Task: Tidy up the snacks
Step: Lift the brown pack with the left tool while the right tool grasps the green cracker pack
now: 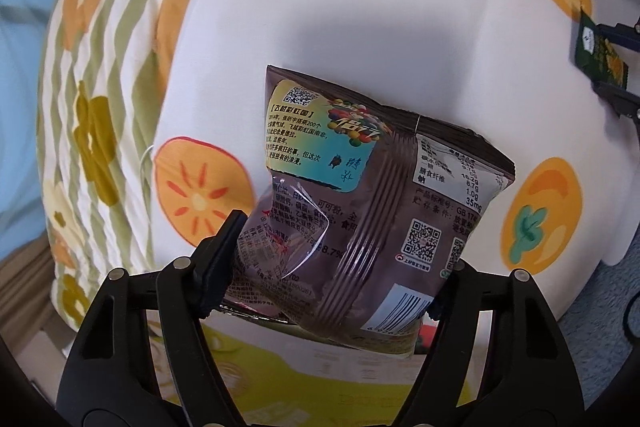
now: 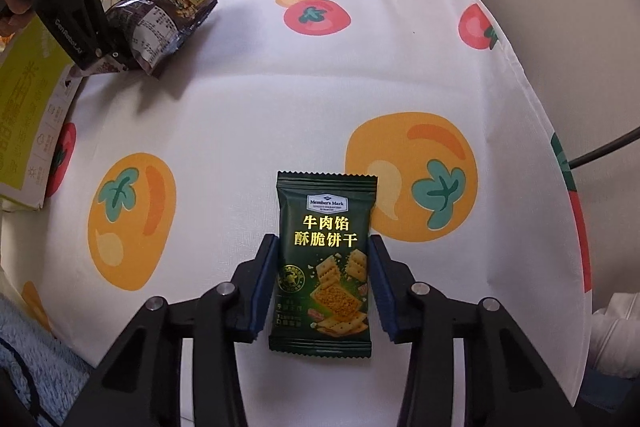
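Note:
My left gripper (image 1: 336,259) is shut on a brown chocolate snack bag (image 1: 360,195) and holds it above the white fruit-print cloth (image 1: 360,27). The bag (image 2: 160,19) and left gripper (image 2: 86,27) also show at the top left of the right wrist view. My right gripper (image 2: 322,283) is shut on a dark green cracker packet (image 2: 324,267), its blue pads against both long sides, just over the cloth (image 2: 280,107). That packet (image 1: 598,55) also shows at the right edge of the left wrist view, between dark fingers.
A yellow-green cardboard box (image 2: 28,115) lies at the left on the cloth, and it shows below the bag in the left wrist view (image 1: 320,379). A striped fruit-print pillow (image 1: 92,107) lies at the far side. A black cable (image 2: 608,147) runs at the right.

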The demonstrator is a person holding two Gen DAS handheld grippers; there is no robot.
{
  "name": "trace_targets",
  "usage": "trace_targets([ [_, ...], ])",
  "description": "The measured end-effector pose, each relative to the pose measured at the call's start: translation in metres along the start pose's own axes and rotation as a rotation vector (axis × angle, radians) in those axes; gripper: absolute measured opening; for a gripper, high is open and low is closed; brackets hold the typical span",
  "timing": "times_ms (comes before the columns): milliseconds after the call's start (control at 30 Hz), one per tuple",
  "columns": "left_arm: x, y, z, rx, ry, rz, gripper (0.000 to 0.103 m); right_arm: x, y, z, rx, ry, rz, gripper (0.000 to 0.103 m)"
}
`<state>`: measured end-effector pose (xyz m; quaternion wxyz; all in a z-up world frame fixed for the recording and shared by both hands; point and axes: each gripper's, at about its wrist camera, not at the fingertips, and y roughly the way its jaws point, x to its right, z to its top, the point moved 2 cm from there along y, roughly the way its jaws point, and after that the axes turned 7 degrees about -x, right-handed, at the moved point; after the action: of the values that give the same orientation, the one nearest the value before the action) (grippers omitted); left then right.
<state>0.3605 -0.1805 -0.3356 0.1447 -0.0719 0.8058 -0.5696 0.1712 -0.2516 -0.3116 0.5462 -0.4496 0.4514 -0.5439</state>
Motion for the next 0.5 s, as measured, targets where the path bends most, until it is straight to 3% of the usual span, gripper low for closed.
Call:
trace_targets([
  [267,0.023,-0.035,-0.014,0.078,-0.081,0.0,0.069,0.004,-0.027,-0.004,0.048,-0.027,0.027,0.04],
  [500,0.037,-0.089,-0.046,0.182,-0.249,-0.007,0.069,0.016,-0.082,-0.002,0.136,-0.08,0.036,0.04],
])
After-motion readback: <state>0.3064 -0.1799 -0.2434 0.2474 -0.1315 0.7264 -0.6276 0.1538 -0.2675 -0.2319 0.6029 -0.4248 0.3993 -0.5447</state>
